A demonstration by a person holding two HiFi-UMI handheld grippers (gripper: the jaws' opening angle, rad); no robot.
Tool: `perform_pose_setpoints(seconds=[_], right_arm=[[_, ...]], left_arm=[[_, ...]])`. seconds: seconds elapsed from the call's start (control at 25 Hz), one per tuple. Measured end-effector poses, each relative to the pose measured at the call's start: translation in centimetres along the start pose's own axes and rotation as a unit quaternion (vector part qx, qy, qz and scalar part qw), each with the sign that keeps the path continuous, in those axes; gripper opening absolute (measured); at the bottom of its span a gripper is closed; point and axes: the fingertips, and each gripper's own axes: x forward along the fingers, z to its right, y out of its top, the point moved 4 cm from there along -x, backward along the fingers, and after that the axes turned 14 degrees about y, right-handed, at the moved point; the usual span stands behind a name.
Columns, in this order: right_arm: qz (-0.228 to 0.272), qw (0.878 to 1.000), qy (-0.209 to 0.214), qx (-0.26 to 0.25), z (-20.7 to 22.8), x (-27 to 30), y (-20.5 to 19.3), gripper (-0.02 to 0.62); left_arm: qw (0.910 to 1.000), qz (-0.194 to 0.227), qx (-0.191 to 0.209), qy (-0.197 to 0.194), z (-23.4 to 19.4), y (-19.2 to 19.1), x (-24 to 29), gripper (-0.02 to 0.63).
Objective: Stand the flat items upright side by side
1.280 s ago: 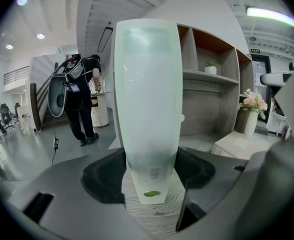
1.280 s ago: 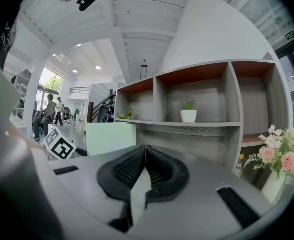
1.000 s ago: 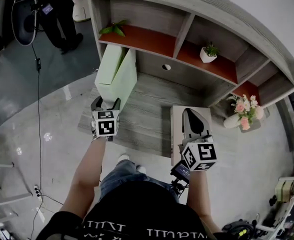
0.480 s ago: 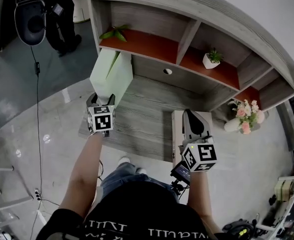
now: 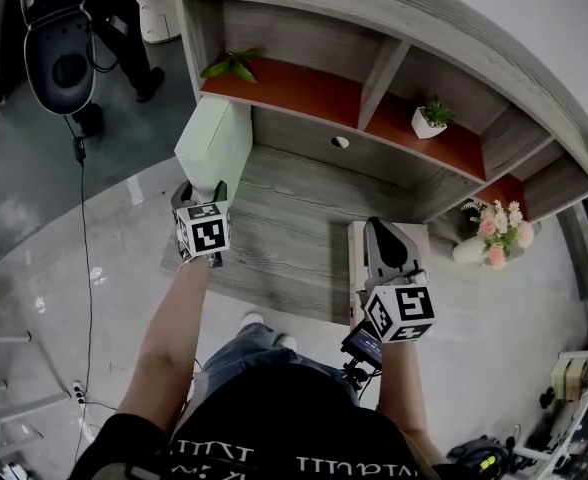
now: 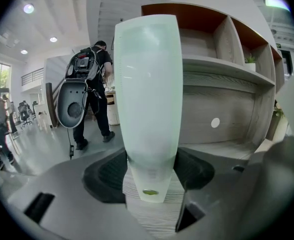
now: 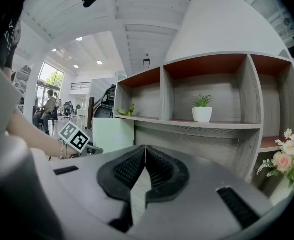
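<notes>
A tall pale green flat item [image 5: 214, 138] stands upright at the desk's left end, against the shelf unit's left side. My left gripper [image 5: 202, 200] is shut on its near edge; in the left gripper view the item [image 6: 148, 94] rises between the pads [image 6: 107, 176]. A second flat item, pale beige [image 5: 354, 268], lies flat at the desk's right front. My right gripper [image 5: 387, 248] hovers over it with its jaws shut and nothing seen between them [image 7: 145, 156]. The green item [image 7: 113, 134] also shows in the right gripper view, at the left.
The grey wooden desk [image 5: 284, 218] sits under a shelf unit holding a small potted plant [image 5: 432, 118] and green leaves [image 5: 232, 65]. A vase of flowers [image 5: 494, 236] stands at the right. A person [image 5: 114, 18] with a round grey device [image 5: 59, 53] stands on the floor behind, at the left.
The green item, earlier spread in a V shape and leaning, now stands closed and upright further left. My left gripper moved left with it. The right gripper has stayed in place.
</notes>
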Motion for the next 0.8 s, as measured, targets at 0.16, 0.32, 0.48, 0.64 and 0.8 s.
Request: perform_pose_setpoints(seconds=[0.16, 0.32, 0.48, 0.64, 0.8], right_arm=[[-0.001, 1.000, 0.006, 0.001, -0.3, -0.1, -0.1, 0.017], [-0.002, 1.000, 0.011, 0.003, -0.6, -0.6, -0.4, 0.017], [-0.001, 1.000, 0.020, 0.003, -1.1, -1.5, -0.7, 0.017], [0.004, 1.000, 0.024, 0.005, -1.1, -2.9, -1.2, 0.017], [0.006, 1.000, 0.029, 0.007, -1.4, -4.8, -2.0, 0.017]], left_arm=[[0.9998, -0.013, -0.003, 0.015, 0.1, 0.0, 0.1, 0.291], [0.9997, -0.025, -0.003, 0.001, 0.4, 0.0, 0.1, 0.304], [0.9992, -0.034, -0.018, -0.002, 0.4, -0.2, -0.3, 0.354], [0.9996, -0.025, -0.014, -0.004, 0.8, -0.2, -1.8, 0.388], [0.9996, -0.016, -0.024, 0.005, 0.4, -0.3, -4.1, 0.393]])
